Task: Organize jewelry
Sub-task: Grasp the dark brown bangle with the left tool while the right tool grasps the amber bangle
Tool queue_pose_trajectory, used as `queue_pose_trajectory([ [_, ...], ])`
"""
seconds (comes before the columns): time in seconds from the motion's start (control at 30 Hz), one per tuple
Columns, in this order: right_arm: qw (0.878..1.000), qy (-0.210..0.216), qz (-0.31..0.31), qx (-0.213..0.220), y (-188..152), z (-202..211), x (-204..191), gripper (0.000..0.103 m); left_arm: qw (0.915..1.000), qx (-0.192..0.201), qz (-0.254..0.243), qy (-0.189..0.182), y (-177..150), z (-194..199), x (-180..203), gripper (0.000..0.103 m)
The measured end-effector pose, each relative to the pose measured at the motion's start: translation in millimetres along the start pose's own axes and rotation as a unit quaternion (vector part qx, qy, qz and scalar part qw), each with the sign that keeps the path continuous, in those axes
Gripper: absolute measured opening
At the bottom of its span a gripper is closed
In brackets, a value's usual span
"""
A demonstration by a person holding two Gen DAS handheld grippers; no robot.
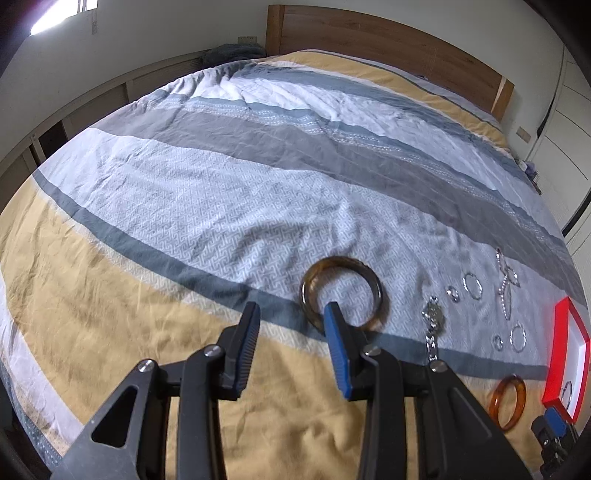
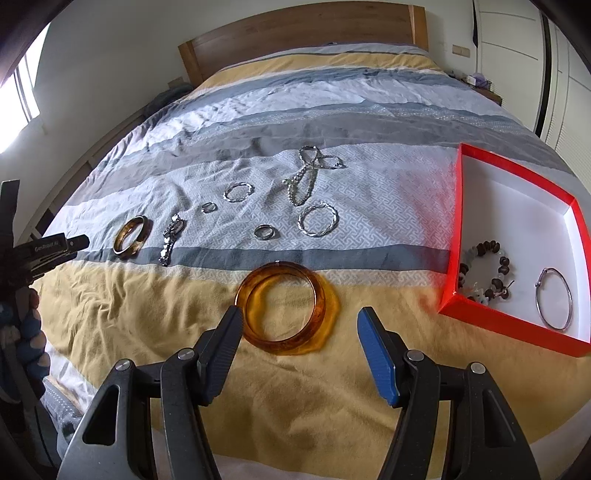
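Note:
My left gripper (image 1: 291, 310) is open just short of a dark brown bangle (image 1: 341, 291) lying on the bed; its right finger overlaps the bangle's near rim. My right gripper (image 2: 300, 317) is open with an amber bangle (image 2: 286, 308) lying flat on the yellow stripe just ahead of the fingertips, untouched. A red box (image 2: 517, 236) with a white inside holds a bead bracelet (image 2: 484, 273) and a thin silver bangle (image 2: 556, 299). A silver watch (image 2: 170, 236), rings and silver bracelets (image 2: 317, 220) lie on the grey stripe.
The striped bedspread (image 2: 332, 110) covers the whole bed, with a wooden headboard (image 2: 295, 33) at the far end. A pearl-like chain heap (image 2: 306, 173) lies beyond the bracelets. The left gripper shows at the left edge of the right wrist view (image 2: 48, 247). Wardrobe doors (image 2: 554, 74) stand on the right.

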State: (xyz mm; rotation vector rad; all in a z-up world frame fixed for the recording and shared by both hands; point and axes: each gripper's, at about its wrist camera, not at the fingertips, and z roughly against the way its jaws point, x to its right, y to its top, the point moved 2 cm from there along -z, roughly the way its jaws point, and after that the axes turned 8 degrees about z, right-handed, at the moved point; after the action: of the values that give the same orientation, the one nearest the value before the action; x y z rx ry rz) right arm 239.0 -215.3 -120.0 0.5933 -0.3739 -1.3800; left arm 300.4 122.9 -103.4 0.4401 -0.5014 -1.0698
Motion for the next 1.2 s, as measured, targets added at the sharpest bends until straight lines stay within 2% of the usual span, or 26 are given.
queue_pose_trajectory([
  [0.43, 1.0, -0.001, 0.002, -0.024, 5, -40, 10, 0.063, 0.9993, -0.036, -0.003, -0.005, 0, -70, 6, 0.034],
  [0.63, 0.999, -0.002, 0.011, -0.037, 0, -60, 10, 0.061, 0.999, -0.04, -0.003, -0.019, -3, -84, 4, 0.035],
  [0.83, 0.999, -0.006, 0.03, -0.037, 1, -75, 11, 0.054, 0.9992, -0.03, -0.019, -0.018, -3, -92, 10, 0.034],
  [0.87, 0.999, -0.007, 0.033, -0.035, 1, -77, 11, 0.052, 0.9992, -0.028, -0.023, -0.017, -3, -92, 11, 0.033],
  [0.93, 0.999, -0.01, 0.036, -0.032, 2, -80, 12, 0.046, 0.9992, -0.024, -0.029, -0.015, -3, -91, 14, 0.025],
  [1.0, 0.999, -0.014, 0.034, -0.028, 3, -80, 15, 0.028, 0.999, -0.019, -0.04, -0.006, -4, -87, 18, 0.014],
  [1.03, 0.999, -0.014, 0.03, -0.027, 4, -81, 17, 0.024, 0.9988, -0.017, -0.047, -0.001, -4, -85, 20, 0.01],
  [1.07, 0.999, -0.012, 0.026, -0.025, 5, -80, 19, 0.013, 0.9985, -0.015, -0.053, 0.006, -6, -82, 23, 0.009],
  [1.2, 0.999, -0.015, 0.033, -0.018, 9, -73, 18, 0.012, 0.9981, -0.014, -0.057, 0.018, -12, -68, 26, 0.009],
])
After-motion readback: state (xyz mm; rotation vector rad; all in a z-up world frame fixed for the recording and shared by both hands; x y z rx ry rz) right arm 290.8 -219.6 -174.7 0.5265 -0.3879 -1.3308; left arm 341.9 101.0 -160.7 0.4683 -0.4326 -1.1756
